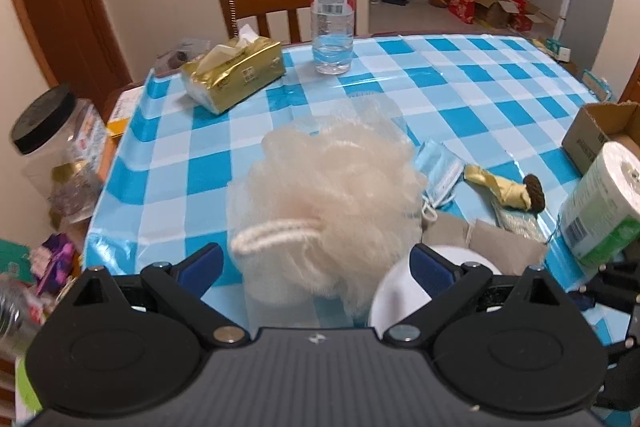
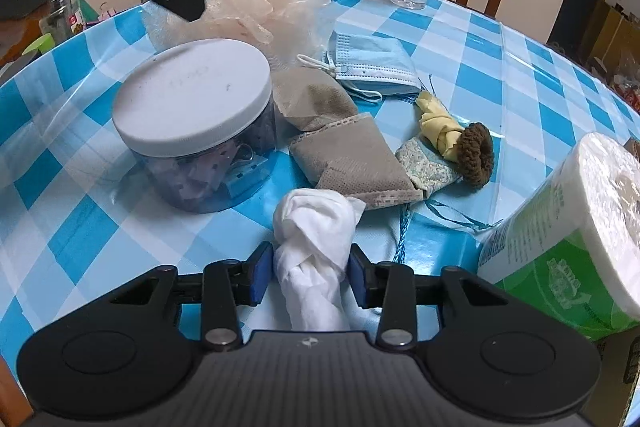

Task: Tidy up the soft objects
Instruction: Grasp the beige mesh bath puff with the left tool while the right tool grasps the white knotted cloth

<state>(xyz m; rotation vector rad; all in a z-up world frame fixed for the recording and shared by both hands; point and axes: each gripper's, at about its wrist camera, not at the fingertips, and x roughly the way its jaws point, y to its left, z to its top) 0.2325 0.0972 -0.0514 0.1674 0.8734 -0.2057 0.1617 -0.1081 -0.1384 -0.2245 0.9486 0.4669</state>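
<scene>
We had the right gripper [image 2: 308,273] pinching a knotted white cloth [image 2: 314,247]; the left gripper [image 1: 316,265] sat spread around the bath puff [image 1: 324,195].

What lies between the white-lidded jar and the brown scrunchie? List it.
In the right wrist view, two grey-brown cloth pouches lie between the jar and the scrunchie, plus a small patterned pouch beside the scrunchie.
</scene>
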